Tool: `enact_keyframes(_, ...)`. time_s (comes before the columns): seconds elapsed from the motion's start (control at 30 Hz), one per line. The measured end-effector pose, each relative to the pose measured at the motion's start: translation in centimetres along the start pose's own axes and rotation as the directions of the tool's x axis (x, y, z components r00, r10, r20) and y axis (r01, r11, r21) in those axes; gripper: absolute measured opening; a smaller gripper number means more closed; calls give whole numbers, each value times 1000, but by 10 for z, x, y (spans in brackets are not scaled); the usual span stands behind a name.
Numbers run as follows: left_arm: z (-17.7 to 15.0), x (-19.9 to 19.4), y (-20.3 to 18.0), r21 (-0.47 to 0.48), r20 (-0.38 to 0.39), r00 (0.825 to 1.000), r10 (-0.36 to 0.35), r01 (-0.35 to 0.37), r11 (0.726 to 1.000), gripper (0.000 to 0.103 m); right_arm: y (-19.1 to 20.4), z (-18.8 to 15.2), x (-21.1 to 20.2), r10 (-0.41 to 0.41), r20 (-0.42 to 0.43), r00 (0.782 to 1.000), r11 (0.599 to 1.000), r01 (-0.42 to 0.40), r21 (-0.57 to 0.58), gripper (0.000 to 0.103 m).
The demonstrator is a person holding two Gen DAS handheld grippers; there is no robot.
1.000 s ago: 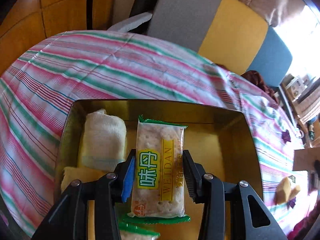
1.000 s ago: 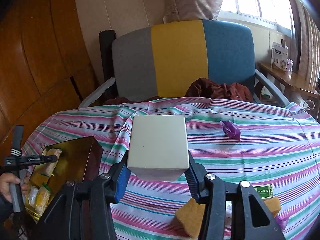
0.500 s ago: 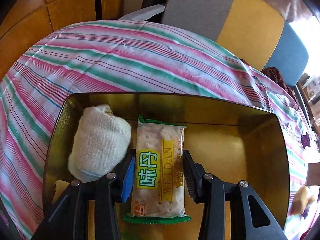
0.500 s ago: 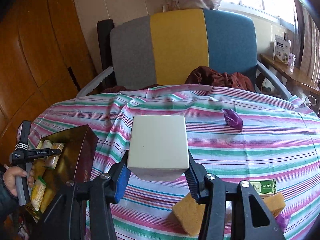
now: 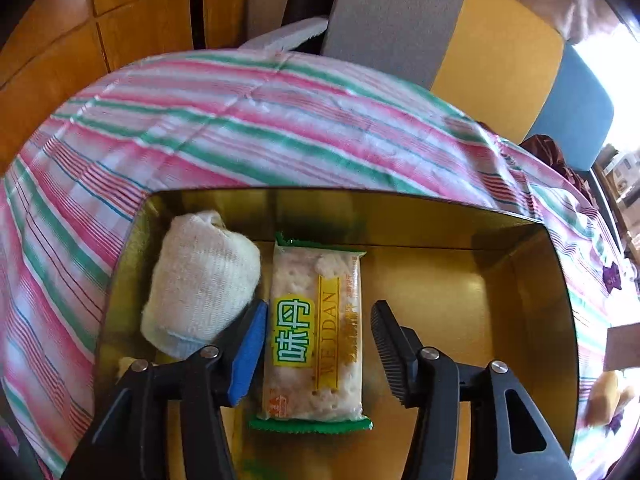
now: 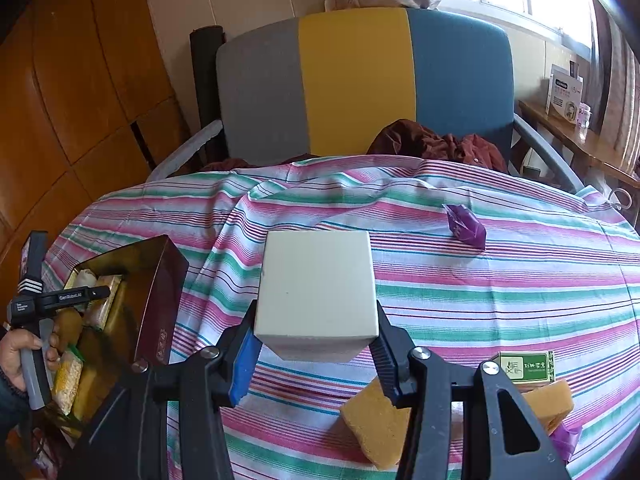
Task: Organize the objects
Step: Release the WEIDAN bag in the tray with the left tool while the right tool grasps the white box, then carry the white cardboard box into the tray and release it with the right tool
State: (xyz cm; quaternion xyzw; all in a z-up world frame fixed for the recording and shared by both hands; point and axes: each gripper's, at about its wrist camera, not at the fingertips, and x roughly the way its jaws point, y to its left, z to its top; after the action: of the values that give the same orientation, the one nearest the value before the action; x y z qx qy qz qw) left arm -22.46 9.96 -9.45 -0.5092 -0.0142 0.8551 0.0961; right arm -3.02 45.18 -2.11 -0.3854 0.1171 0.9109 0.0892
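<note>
The biscuit packet (image 5: 316,332) is lying flat on the gold floor of the box (image 5: 520,264), just beside the rolled white cloth (image 5: 200,284) — and my left gripper (image 5: 318,344) is letting go of it. A second ago both pads were pressing on the wrapper; now the jaws have just been opening, and I am seeing a clear gap on the right side and a thin one on the left. The packet is still sitting between the fingers, but nothing is pinching it any more. I am reading that as the packet delivered: this item is in the box, and the left gripper should only need to draw back without dragging the wrapper.

My right gripper (image 6: 316,344) is holding a cream-coloured block (image 6: 316,292) above the striped tablecloth (image 6: 480,288), both pads tight on its sides, unchanged from a moment ago — likely the next thing for the box.

Further out I am seeing a yellow sponge (image 6: 376,428) and a small green carton (image 6: 526,367) below the right gripper, and a purple wrapper (image 6: 466,227) well apart near the far edge.
</note>
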Motion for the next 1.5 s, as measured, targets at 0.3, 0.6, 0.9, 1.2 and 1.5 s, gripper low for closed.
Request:
enact_keyframes(0.3,-24,-59,-7,95,155,987,37,-52,994,68,1,-8,15,-50,-48,998,999,49,-23,50)
enact_keyframes(0.6,-82,-114,5,127,250,965,75,-109,986,77,11,-13,26,-86,-68,994,993,81,-82,50)
enact_keyframes(0.9,-112,-126,16,134,254,965,64,-101,986,77,21,-14,28,-138,-57,989,986,132,-105,50)
enact_keyframes(1.2,-124,-136,28,134,271,961,58,-97,986,77,31,-17,28,-195,-54,979,976,189,-105,50)
enact_keyframes(1.5,-131,-141,37,128,271,961,54,-92,987,77,38,-16,29,-235,-69,970,968,226,-111,50)
